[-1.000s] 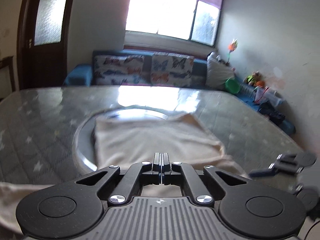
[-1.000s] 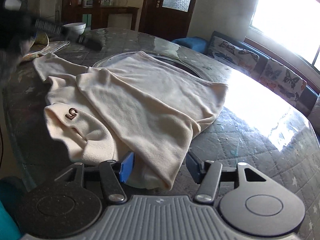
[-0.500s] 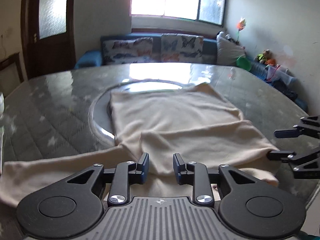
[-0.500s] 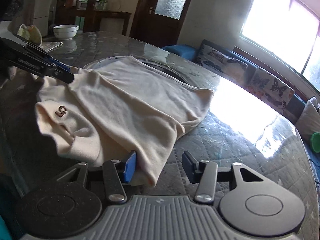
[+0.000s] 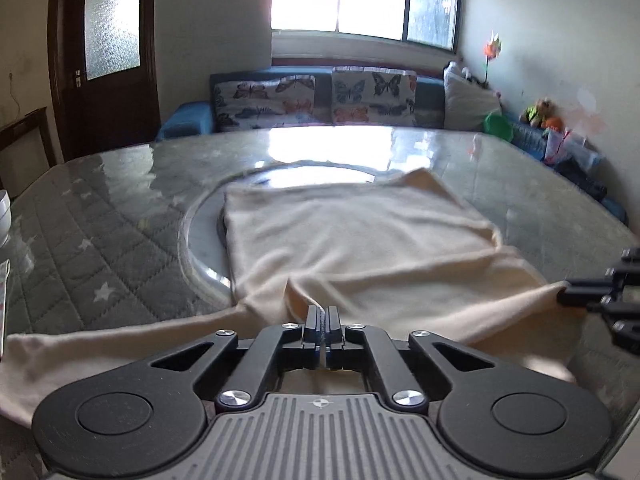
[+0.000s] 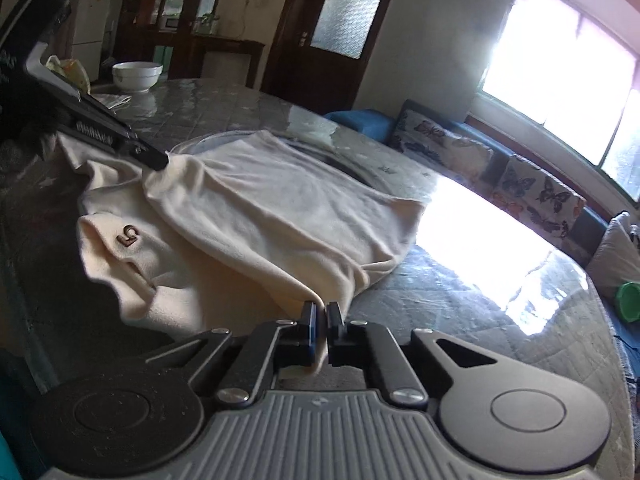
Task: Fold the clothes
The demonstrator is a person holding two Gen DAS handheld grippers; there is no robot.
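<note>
A cream garment (image 5: 360, 240) lies spread on the quilted table (image 5: 100, 240), partly over a round glass turntable (image 5: 200, 236). My left gripper (image 5: 322, 314) is shut on a raised fold at the garment's near edge. In the right wrist view the garment (image 6: 280, 216) shows a small brown emblem (image 6: 129, 236) on a folded-under part. My right gripper (image 6: 320, 310) is shut on the garment's near corner, with cloth showing between its fingers. Each gripper appears in the other's view: the right gripper (image 5: 568, 296) at the cloth's right corner, the left gripper (image 6: 158, 159) pinching cloth at the far left.
A white bowl (image 6: 137, 76) and papers sit at the table's far left end. Beyond the table runs a blue sofa with butterfly cushions (image 5: 312, 100), with a green bowl (image 5: 498, 126) and toys by the wall. A dark door (image 5: 108, 60) stands behind on the left.
Both grippers stood open over the cloth half a second ago and have closed on it. The left one has sunk toward the garment's edge, and the cloth now bunches up at both tips.
</note>
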